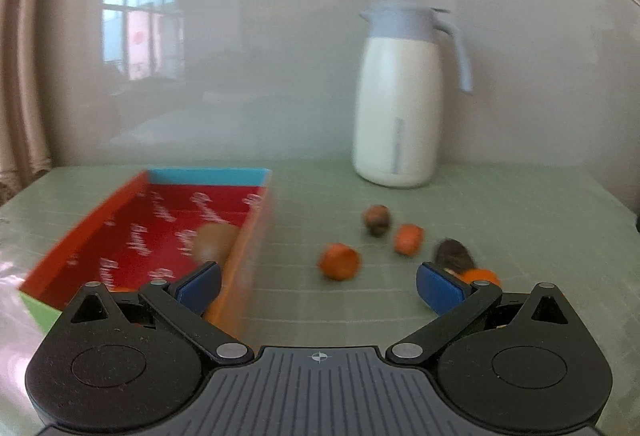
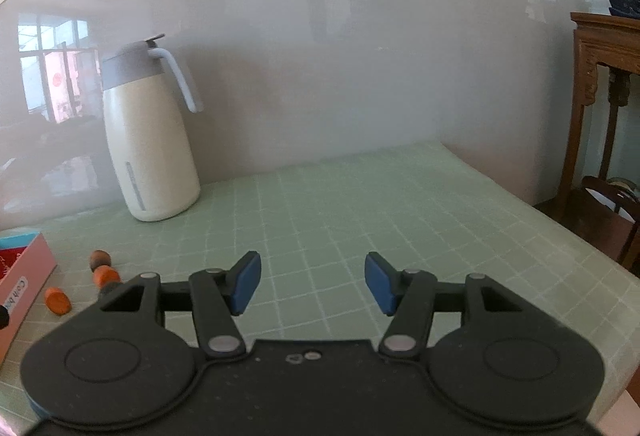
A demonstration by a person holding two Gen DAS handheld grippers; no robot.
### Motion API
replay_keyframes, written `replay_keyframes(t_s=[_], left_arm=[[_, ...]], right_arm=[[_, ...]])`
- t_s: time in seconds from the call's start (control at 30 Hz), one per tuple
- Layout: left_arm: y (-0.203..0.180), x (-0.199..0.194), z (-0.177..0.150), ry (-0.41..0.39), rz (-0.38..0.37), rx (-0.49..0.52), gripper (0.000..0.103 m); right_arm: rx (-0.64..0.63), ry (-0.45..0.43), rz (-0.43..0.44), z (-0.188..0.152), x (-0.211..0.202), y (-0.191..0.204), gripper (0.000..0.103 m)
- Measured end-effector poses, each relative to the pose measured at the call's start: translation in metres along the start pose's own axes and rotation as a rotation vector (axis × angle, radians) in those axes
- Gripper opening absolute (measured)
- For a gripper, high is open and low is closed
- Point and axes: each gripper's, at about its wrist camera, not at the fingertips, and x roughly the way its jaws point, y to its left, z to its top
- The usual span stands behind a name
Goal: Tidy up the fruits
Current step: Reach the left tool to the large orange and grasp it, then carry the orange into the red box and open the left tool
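In the left wrist view a red box (image 1: 132, 236) lies on the green mat at the left, with a brown kiwi-like fruit (image 1: 214, 242) inside near its right wall. On the mat to its right lie two orange fruits (image 1: 339, 261) (image 1: 408, 239), a brown round fruit (image 1: 376, 220), a dark fruit (image 1: 454, 256) and another orange one (image 1: 482, 275) behind the right finger. My left gripper (image 1: 318, 286) is open and empty, over the box's right wall. My right gripper (image 2: 312, 284) is open and empty over bare mat; the fruits (image 2: 58, 299) (image 2: 100, 259) and box (image 2: 24, 276) show at its far left.
A cream thermos jug with a grey-blue lid and handle (image 1: 398, 104) stands at the back against the wall; it also shows in the right wrist view (image 2: 150, 140). A dark wooden stand (image 2: 600, 84) is beyond the table's right edge. The left view is motion-blurred.
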Motion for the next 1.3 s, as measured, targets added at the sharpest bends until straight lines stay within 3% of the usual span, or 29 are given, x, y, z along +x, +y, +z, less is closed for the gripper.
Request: replay_keyframes(t_s=[0.37,0.43,0.47,0.77,1.0,1.07,1.2,1.3], left_arm=[[-0.082,0.013,-0.017,0.062,-0.132,0.105,0.101],[-0.092,0.013,-0.019,0.070,-0.150,0.127,0.086],[-0.096,0.014,-0.021,0.081,-0.153,0.135,0.084],[-0.110,0.023,-0.018,0.120,-0.137,0.113,0.075],[-0.121,0.041,-0.015,0.136,-0.085,0.122,0.071],[-0.121,0.044,-0.014,0.145,-0.079,0.118,0.066],[-0.119,0.048,-0.013,0.149,-0.079,0.096,0.042],[-0.116,0.047,-0.014,0.149,-0.097,0.078,0.041]], right_arm=[[0.029,0.001,-0.049,-0.005,-0.001,-0.031,0.059],[0.028,-0.002,-0.057,-0.006,-0.002,-0.035,0.060],[0.029,-0.003,-0.061,-0.006,-0.003,-0.037,0.060],[0.062,0.008,-0.105,-0.010,-0.003,-0.059,0.060],[0.059,0.029,-0.139,-0.014,-0.001,-0.070,0.061],[0.060,0.033,-0.145,-0.015,0.000,-0.072,0.062],[0.055,0.032,-0.146,-0.015,0.000,-0.069,0.063],[0.047,0.033,-0.144,-0.016,0.000,-0.067,0.063]])
